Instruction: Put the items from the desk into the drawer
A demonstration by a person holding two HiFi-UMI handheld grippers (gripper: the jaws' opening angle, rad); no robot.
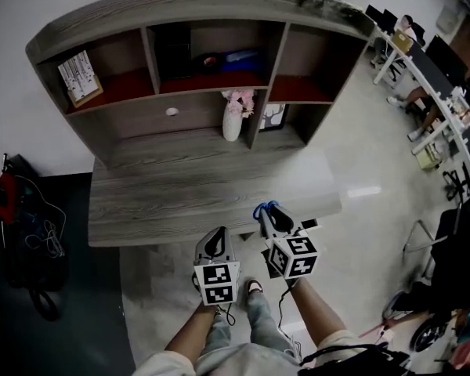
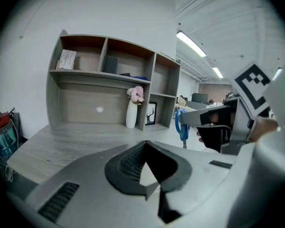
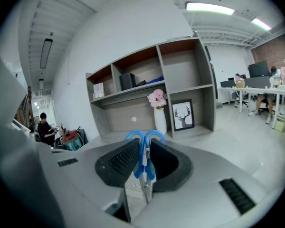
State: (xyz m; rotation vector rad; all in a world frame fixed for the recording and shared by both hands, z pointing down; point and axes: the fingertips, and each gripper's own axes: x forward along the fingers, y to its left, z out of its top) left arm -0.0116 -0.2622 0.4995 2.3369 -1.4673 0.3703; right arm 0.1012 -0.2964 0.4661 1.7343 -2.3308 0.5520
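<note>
Desk (image 1: 180, 194) ahead; right tool (image 1: 268, 214) clamped on blue scissors (image 3: 143, 148), handles past tips; left tool (image 1: 217, 235) closed, empty

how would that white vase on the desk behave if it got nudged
The vase is tall and narrow, so it would probably tip rather than slide. The flowers on top may make it top-heavy. It looks ceramic, so likely fragile.

Two claws: left claw (image 1: 216, 240), right claw (image 1: 269, 210). One blue scissors (image 3: 143, 150). One bench (image 1: 180, 196). One shelf (image 1: 211, 10). One white vase (image 1: 232, 124). One deer picture (image 1: 272, 117). One card (image 1: 80, 77).
</note>
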